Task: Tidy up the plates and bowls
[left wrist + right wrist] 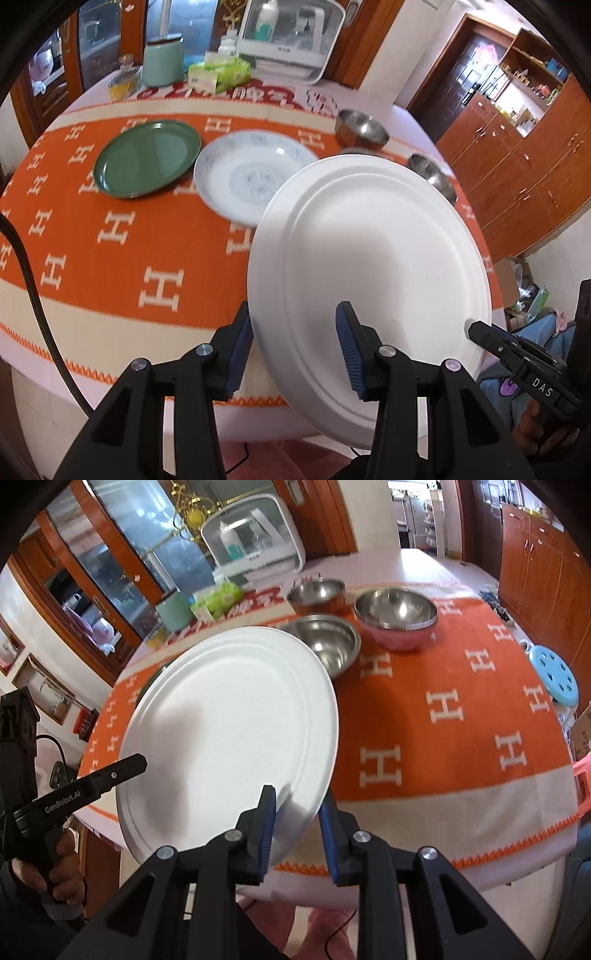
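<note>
The white plate (369,273) hangs tilted in the air over the near edge of the surface (110,236), and both tools have a hand in it. The right gripper (297,823) pinches the plate's rim between its blue pads, carrying the weight. The left gripper (295,350) straddles the opposite rim with its fingers spread apart, one each side, not yet clamped; it looks like a handover or a steadying hold. Farther back lie a green plate (147,162) and a patterned plate (251,177) just beside each other, so I judge the white one is meant to stack there. Three steel bowls (325,642) cluster together on the right, apart from the plates.
</note>
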